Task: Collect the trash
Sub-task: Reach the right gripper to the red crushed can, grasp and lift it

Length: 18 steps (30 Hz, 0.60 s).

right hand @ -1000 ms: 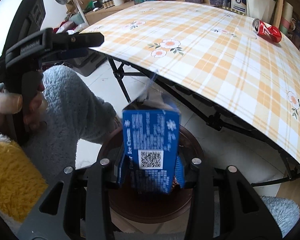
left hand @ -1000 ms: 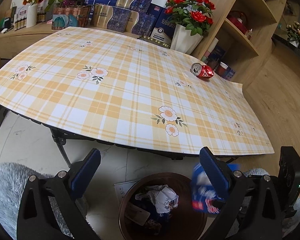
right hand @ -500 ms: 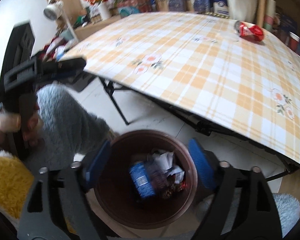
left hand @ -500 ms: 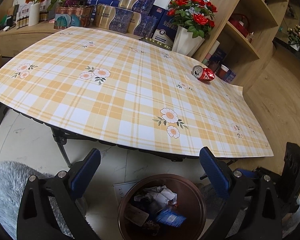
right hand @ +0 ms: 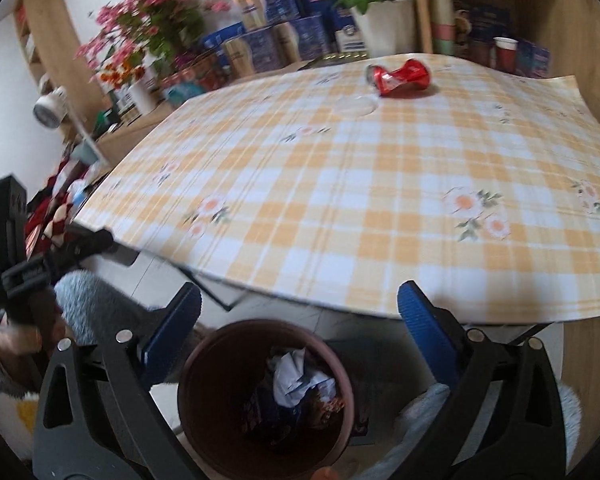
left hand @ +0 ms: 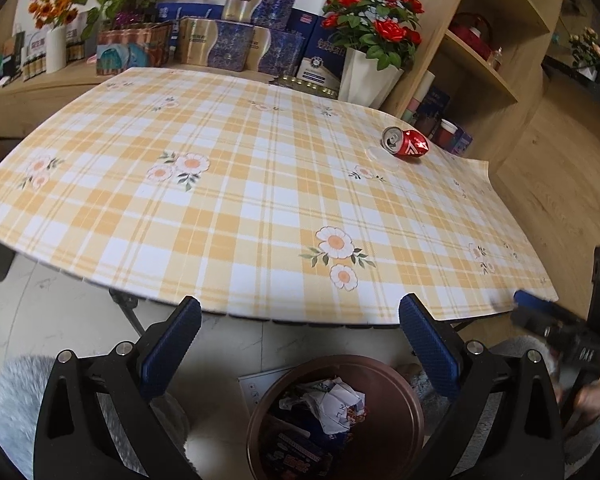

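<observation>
R gripper [right hand: 298,322] just finished opening, jaws wide w/ nothing between; L gripper [left hand: 300,330] also spread, empty. Both hang over brown bin [right hand: 220,360] holding crumpled trash. Crushed red can [right hand: 400,77] lies on far side of plaid table [right hand: 340,200], well apart from both.

The brown bin [left hand: 400,408] is cut off by the bottom edge, its deeper trash [right hand: 296,396] dark and illegible, and the far shelves [right hand: 260,20] are motion-blurred.

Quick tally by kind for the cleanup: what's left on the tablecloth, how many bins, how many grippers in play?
Crushed red can on the tablecloth: 1
Brown trash bin on the floor: 1
Open, empty grippers: 2, left gripper and right gripper
Total: 4
</observation>
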Tool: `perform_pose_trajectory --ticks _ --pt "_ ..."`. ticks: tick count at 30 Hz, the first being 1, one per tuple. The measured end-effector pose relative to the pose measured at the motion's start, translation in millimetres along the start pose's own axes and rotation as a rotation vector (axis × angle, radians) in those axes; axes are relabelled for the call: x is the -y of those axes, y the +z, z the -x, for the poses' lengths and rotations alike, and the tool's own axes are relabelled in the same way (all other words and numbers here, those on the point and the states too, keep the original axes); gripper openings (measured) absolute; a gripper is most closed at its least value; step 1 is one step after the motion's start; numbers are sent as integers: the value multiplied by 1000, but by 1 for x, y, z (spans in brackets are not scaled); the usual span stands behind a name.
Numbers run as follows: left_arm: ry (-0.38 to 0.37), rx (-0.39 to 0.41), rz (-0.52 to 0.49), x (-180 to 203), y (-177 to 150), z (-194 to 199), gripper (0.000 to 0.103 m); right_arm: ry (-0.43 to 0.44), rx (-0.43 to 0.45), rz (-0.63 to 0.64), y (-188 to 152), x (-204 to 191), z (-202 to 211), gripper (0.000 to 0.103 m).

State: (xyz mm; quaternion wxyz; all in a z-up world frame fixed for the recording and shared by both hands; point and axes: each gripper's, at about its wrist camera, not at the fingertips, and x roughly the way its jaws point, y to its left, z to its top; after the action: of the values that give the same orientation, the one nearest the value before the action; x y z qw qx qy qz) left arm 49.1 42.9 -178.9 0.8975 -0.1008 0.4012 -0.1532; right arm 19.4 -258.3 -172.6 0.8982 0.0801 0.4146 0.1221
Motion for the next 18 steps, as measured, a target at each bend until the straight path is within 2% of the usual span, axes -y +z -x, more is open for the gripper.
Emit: perform_pose_trajectory --ticks 6,14,18 --pt "18 15 -81 14 24 -11 97 -99 41 -48 26 22 5 97" --pt "5 73 -139 32 61 -21 97 -119 62 -100 51 51 6 97" --pt "-9 83 -167 39 74 -30 97 -162 124 -102 63 62 5 97"
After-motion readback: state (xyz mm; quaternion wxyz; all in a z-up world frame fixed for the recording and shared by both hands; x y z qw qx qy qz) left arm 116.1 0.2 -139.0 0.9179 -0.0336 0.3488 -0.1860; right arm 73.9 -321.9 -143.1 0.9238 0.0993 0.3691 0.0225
